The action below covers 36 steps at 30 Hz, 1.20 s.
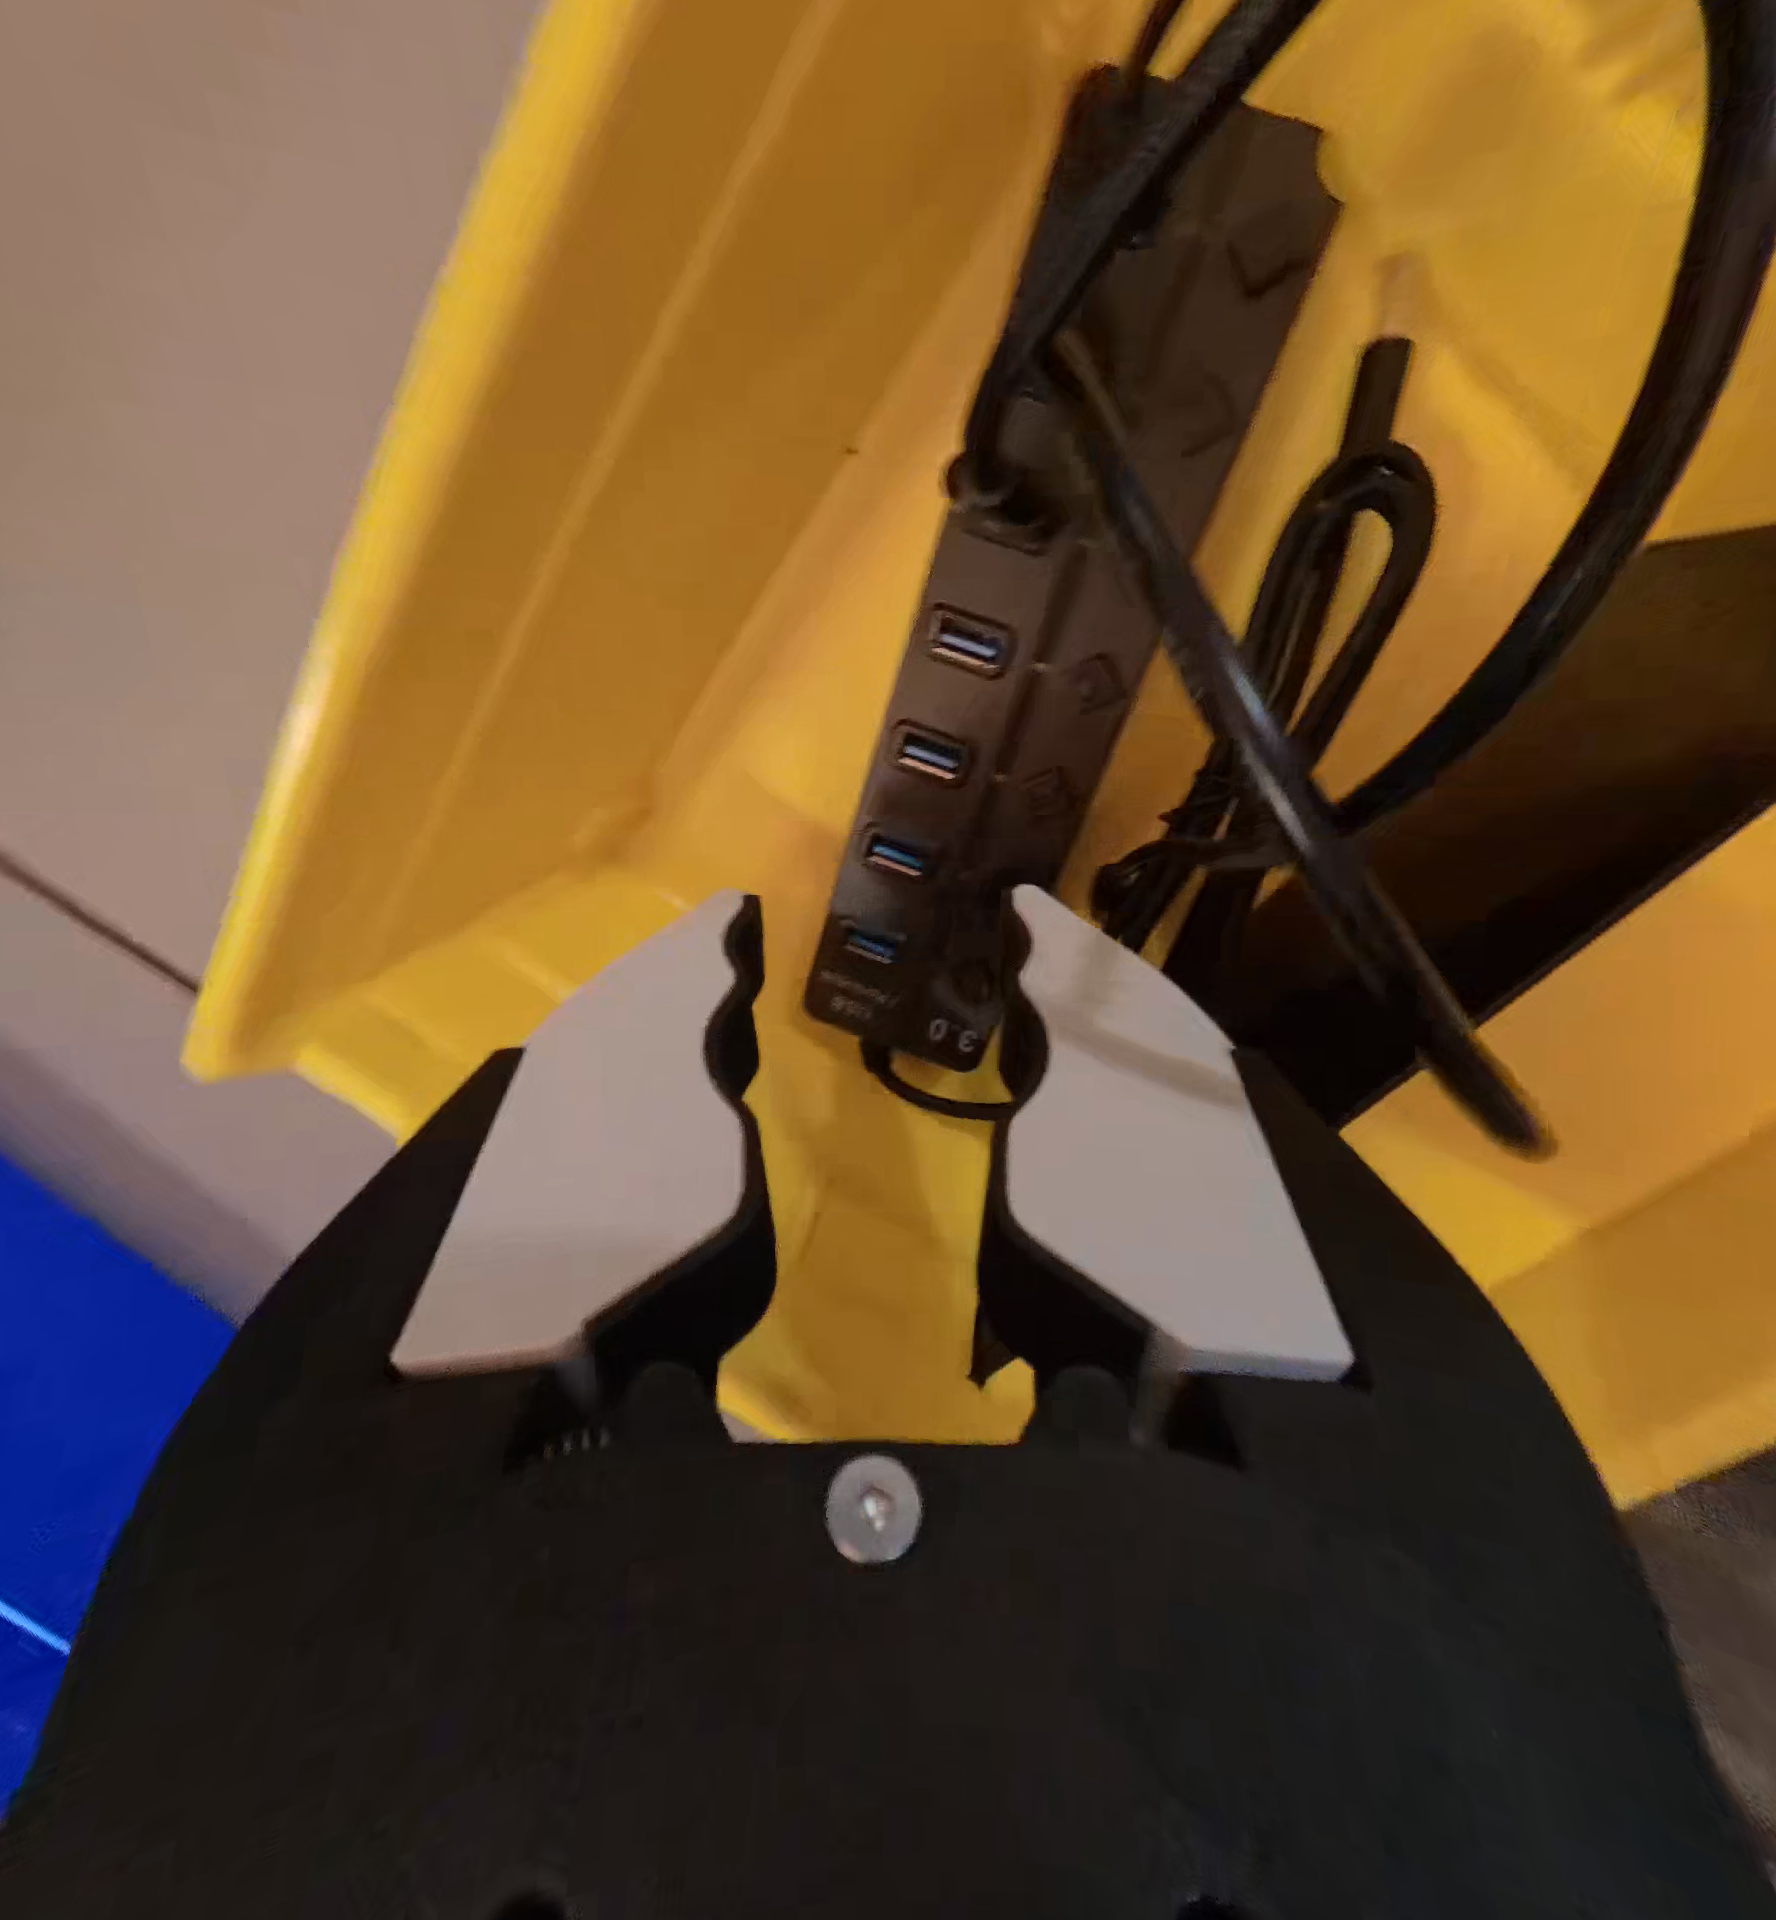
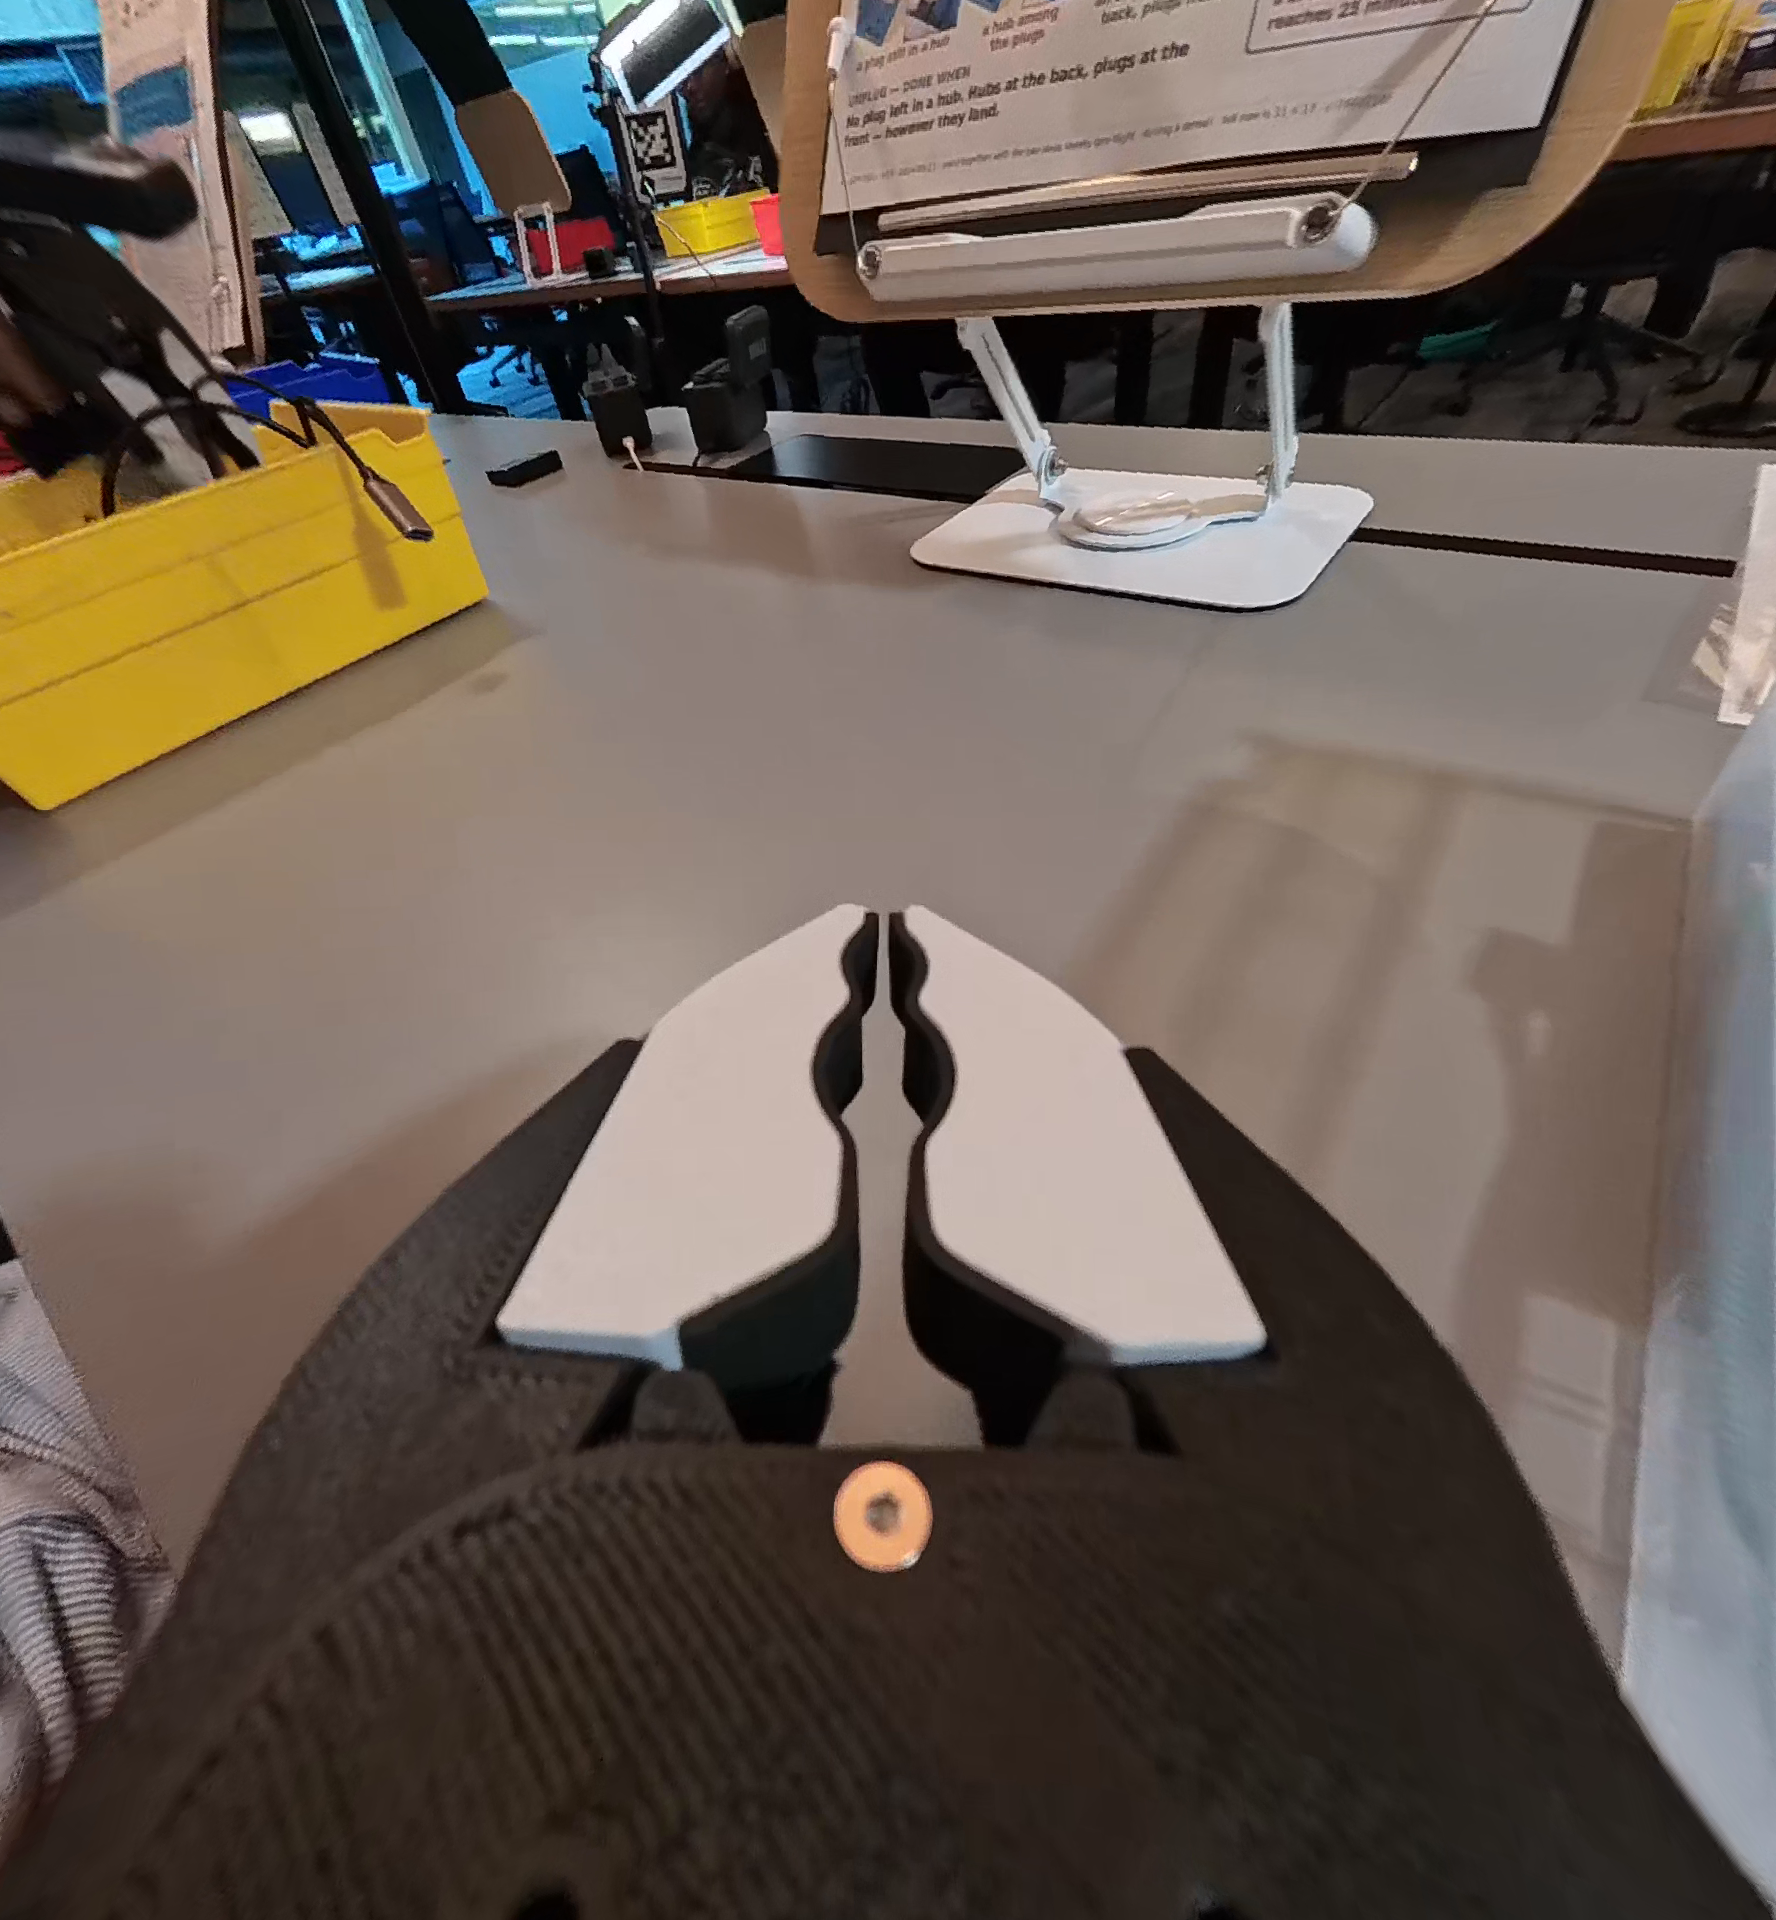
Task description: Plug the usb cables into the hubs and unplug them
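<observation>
Down inside the yellow bin (image 1: 572, 582) at the bench's (image 2: 863, 727) far left, the left gripper (image 1: 884, 997) is spread around the near end of the black USB hub (image 1: 977, 748), apparently to lift it out, while the right gripper (image 2: 884, 935), clenched on nothing, waits over bare bench.

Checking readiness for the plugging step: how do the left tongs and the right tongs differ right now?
The left tongs are open, fingers either side of the black USB hub's end; the right tongs are shut on nothing. The left tongs reach into the yellow bin; the right tongs hang over bare grey table. Both have pale fingers on black bodies.
</observation>
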Each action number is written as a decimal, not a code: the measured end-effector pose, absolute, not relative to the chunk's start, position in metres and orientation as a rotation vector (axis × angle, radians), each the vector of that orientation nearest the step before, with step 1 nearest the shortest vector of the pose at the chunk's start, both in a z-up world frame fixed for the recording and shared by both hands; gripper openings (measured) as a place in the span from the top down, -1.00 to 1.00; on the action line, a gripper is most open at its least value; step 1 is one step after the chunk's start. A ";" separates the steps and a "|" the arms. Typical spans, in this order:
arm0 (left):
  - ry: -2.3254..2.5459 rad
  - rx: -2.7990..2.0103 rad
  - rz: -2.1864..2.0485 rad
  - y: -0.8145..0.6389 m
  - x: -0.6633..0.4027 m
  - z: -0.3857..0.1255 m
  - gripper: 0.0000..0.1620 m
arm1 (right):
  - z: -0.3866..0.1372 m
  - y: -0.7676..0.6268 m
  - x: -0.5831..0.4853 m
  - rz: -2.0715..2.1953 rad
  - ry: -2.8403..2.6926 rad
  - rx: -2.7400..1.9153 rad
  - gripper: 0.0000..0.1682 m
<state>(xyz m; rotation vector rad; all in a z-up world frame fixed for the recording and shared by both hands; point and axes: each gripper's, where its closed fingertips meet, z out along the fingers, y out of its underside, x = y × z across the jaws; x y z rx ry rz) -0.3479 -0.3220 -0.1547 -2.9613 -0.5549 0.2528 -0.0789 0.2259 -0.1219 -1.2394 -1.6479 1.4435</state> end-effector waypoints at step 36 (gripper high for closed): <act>-0.176 -3.087 0.398 -0.316 -0.329 -0.123 0.21 | -0.111 0.247 -0.087 1.956 -1.330 -1.557 0.91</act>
